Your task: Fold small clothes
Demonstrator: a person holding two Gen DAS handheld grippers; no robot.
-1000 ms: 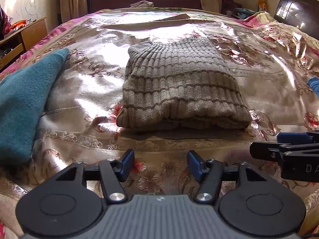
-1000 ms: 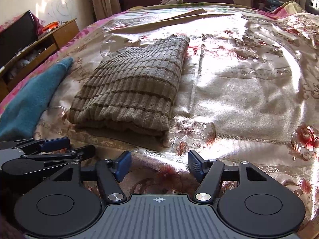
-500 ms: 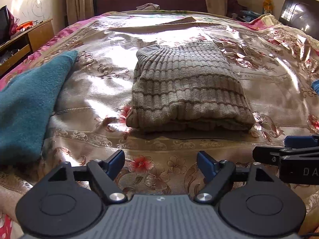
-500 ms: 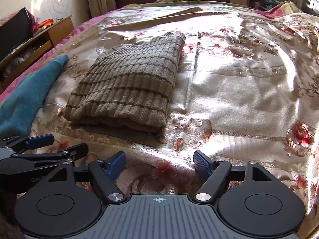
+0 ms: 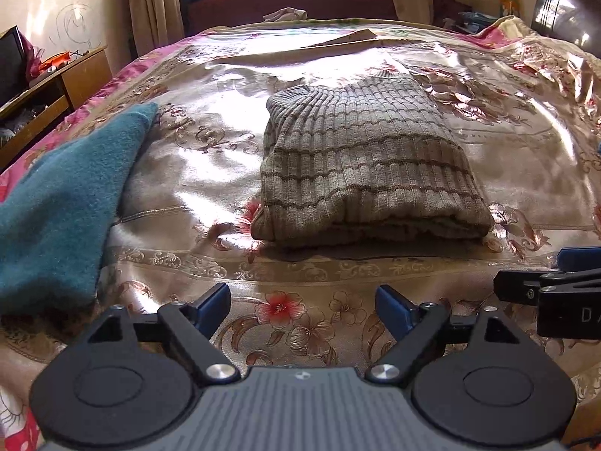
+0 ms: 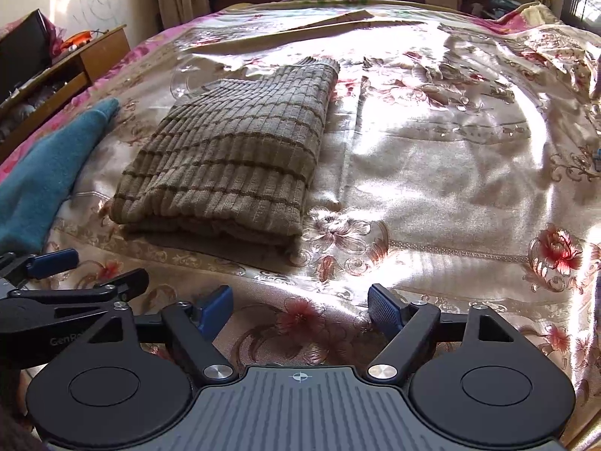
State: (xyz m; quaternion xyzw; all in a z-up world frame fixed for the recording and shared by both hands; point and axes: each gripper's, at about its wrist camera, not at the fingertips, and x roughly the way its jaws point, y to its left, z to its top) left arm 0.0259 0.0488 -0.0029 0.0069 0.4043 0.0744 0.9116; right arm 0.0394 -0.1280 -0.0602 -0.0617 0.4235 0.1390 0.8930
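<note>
You held both tools low over the near edge of the bed, each tipped downward toward the flowered bedspread and pointing across it. Your left hand-held gripper was released, its jaws opening wider, and only the bedspread's red flower pattern showed between the two blue pads. Your right hand-held gripper was in the same condition: released, jaws opening, nothing between its pads but fabric pattern. Neither tool touched any clothing.

The two tools sat close side by side. In the left wrist view, the side of the right tool poked in at the right edge; in the right wrist view, the left tool poked in at the lower left, its blue pad showing.

The sweater, ribbed grey-brown with thin darker stripes, lay folded into a neat block on the bedspread, its thick folded edge facing you. It sat ahead of both tools and apart from them, roughly straight in front of your left one and up to the left of your right one.

A teal cloth lay at the left side of the bed, apart from the sweater. Beyond it, off the bed, stood a wooden cabinet against the wall.
</note>
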